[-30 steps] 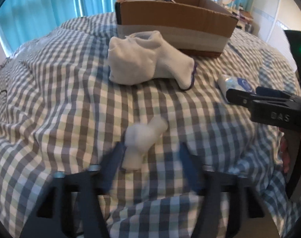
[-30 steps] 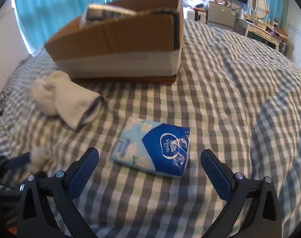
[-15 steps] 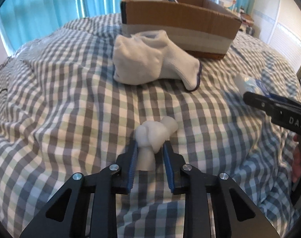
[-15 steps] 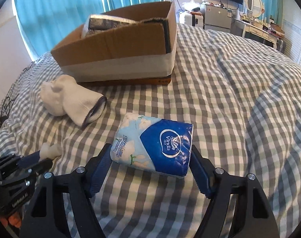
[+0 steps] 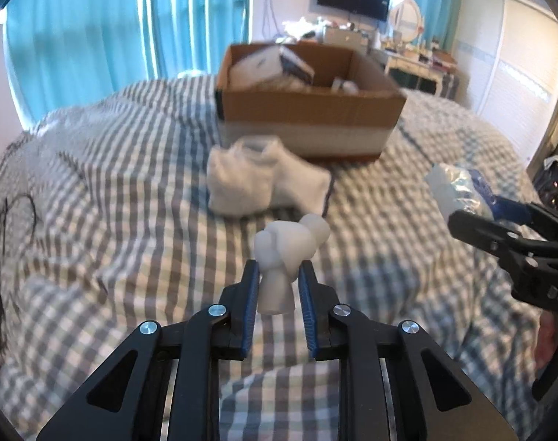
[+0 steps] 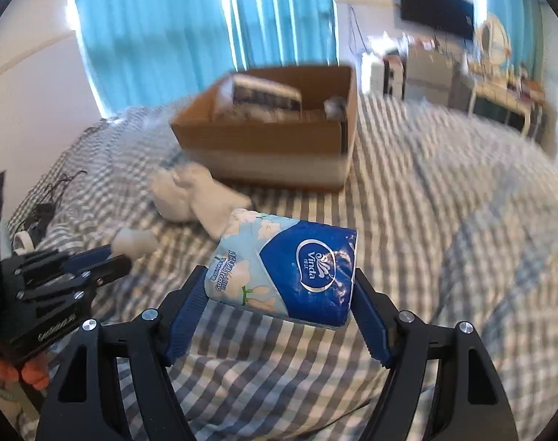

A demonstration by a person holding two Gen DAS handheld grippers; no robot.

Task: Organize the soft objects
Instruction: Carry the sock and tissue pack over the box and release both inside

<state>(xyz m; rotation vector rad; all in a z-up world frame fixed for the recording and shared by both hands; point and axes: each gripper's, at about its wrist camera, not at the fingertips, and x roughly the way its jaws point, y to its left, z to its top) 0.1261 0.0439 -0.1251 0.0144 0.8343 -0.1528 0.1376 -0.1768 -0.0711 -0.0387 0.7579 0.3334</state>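
- Presently, the left gripper (image 5: pixel 278 279) is pinching a small white rolled-up sock (image 5: pixel 285 257) between its blue-padded fingers (image 5: pixel 250 301), which are pressing against the roll's lower part while its rounded top is sticking out beyond the tips.
- From the right wrist view, the left gripper (image 6: pixel 106 261) is showing at the left edge with the same roll (image 6: pixel 135 242) at its tip, appearing to be held clear of the bedding.
- The right gripper (image 6: pixel 279 294) is clamping a blue-and-white plastic tissue pack printed "Vinda" (image 6: pixel 290 275); its blue-padded fingers (image 6: pixel 185 316) are bearing on the pack's two ends, and the pack is being held above the bed.
- From the left wrist view, the right gripper (image 5: pixel 507 228) is appearing at the right edge with the tissue pack (image 5: pixel 459 187) in its grasp.
- A larger bundle of white socks (image 5: pixel 264 183) is lying on the grey-and-white checked bed cover (image 5: pixel 113 220), just in front of the box.
- An open brown cardboard box (image 5: pixel 308 110) is sitting on the bed beyond the bundle, holding packaged items that are too blurred to identify.
- Turquoise curtains (image 6: pixel 205 29) are hanging behind the bed.
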